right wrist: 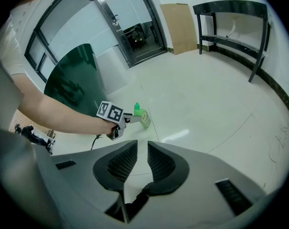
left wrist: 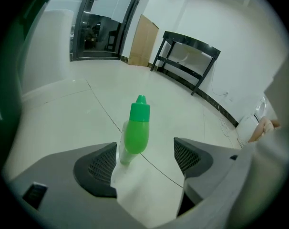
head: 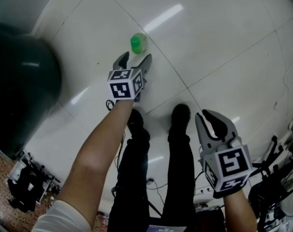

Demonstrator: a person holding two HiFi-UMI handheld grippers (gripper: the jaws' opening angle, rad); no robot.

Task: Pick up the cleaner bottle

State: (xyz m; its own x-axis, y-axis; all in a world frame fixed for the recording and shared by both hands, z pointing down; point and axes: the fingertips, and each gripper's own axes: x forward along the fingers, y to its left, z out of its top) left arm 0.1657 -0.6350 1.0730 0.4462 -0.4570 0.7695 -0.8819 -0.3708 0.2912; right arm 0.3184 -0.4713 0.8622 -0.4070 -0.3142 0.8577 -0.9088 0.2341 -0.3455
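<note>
The cleaner bottle is a small one with a green cap and green contents, standing upright on the white tiled floor. My left gripper is open and reaches down to it, the fingertips just short of the bottle. In the left gripper view the bottle stands ahead between the wide jaws of my left gripper, nearer the left finger, and no pad touches it. My right gripper hangs shut and empty by the person's right shoe. The right gripper view shows the bottle and the left gripper beyond my right gripper.
A large dark green object stands left of the bottle. The person's legs and black shoes are behind the grippers. Cables and equipment lie lower left. A black table and a cardboard panel stand by the far wall.
</note>
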